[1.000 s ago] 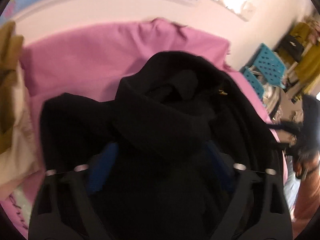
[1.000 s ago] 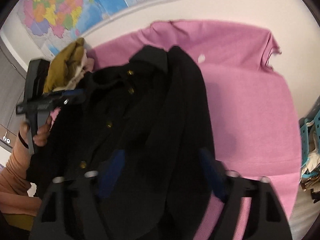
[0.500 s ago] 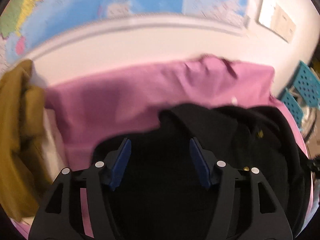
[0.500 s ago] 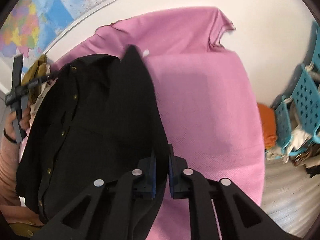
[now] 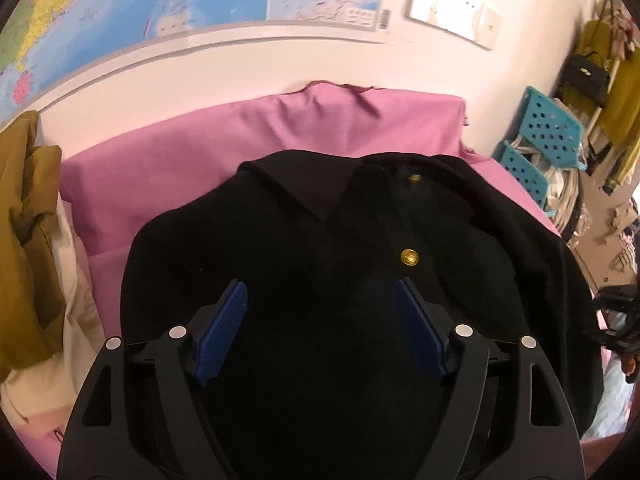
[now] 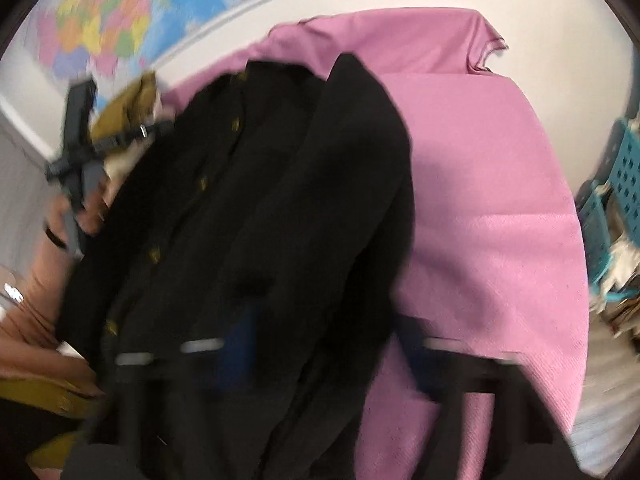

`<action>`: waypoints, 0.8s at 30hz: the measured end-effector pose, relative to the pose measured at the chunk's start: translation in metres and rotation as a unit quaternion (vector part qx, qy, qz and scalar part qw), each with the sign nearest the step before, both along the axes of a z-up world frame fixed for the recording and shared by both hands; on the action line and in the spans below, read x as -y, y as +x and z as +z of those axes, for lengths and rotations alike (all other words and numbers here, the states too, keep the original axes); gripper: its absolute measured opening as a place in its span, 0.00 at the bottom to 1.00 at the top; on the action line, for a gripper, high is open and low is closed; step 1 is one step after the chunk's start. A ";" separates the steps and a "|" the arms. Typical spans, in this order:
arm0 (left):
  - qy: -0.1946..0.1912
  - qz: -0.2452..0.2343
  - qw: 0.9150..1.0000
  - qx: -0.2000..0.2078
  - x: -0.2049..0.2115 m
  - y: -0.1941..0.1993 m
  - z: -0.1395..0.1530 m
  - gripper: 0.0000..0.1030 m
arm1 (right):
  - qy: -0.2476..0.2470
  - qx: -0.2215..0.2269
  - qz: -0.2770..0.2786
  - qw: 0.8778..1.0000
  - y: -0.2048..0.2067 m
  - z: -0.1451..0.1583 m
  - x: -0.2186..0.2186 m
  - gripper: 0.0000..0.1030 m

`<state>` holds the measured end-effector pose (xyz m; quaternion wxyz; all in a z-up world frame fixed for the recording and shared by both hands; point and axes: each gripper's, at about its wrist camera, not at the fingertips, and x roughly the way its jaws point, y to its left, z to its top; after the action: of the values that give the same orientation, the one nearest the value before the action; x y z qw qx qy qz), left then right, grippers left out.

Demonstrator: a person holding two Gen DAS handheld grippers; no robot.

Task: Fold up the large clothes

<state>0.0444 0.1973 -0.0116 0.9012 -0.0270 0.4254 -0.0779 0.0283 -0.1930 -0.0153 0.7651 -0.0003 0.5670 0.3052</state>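
A black coat (image 5: 304, 248) with gold buttons (image 5: 409, 257) lies on the pink-covered table (image 5: 192, 160), collar toward the wall. My left gripper (image 5: 320, 304) is open just above the coat's upper chest, blue pads wide apart. In the right wrist view the same coat (image 6: 280, 200) lies folded lengthwise on the pink cover (image 6: 480, 200). My right gripper (image 6: 328, 344) is blurred by motion, jaws wide apart over the coat's lower edge, nothing held. The left gripper's body (image 6: 80, 152) shows at the far left.
A pile of mustard and cream clothes (image 5: 28, 240) lies at the table's left end. Blue plastic crates (image 5: 548, 136) and hanging clothes stand to the right. A map hangs on the wall (image 5: 160, 8) behind the table.
My right gripper was shut on the coat's edge half a second ago and has opened, moving fast. My left gripper has lifted and opened wider above the flattened coat.
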 end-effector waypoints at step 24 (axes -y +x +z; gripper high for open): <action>-0.031 -0.016 0.999 0.015 0.007 -0.061 0.007 0.82 | 0.124 -0.026 -0.045 0.991 -0.059 0.026 0.051 0.45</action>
<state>-0.0170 0.1906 -0.0049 0.9049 -0.0471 0.4095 -0.1063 -0.0308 -0.2441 0.0107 0.7572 0.1286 0.5438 0.3382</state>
